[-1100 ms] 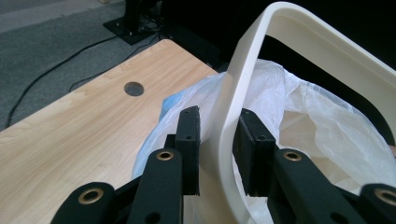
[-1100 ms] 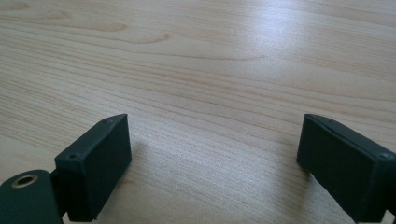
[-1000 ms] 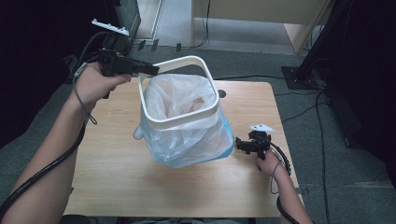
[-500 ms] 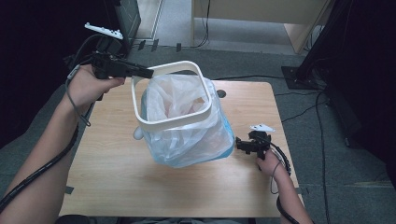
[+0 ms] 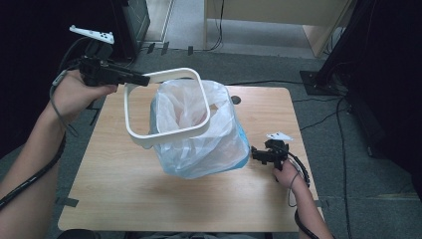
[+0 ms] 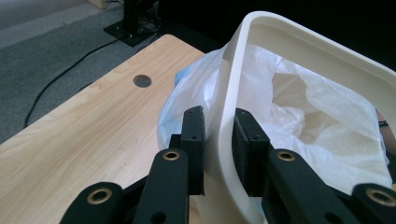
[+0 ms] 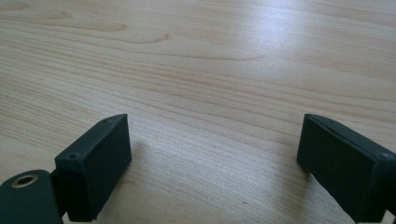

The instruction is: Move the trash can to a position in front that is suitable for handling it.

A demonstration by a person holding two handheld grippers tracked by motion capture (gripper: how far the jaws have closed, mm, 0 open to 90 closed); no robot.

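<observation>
The smooth white rounded-square plastic bin rim [image 5: 166, 134], lifted tilted above the crinkled translucent bag [image 5: 214, 149] on the wooden table [image 5: 124, 189], is clamped by the left gripper [image 5: 144, 79], while the right gripper [image 5: 256, 155] rests wide apart.

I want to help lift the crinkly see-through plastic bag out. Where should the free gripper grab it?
Probably the loose crinkled top edge of the thin translucent plastic bag, coming from the right gripper's side. That film bunches into folds the open jaws can pinch, and the left gripper already holds the white square plastic ring on the far side.
</observation>
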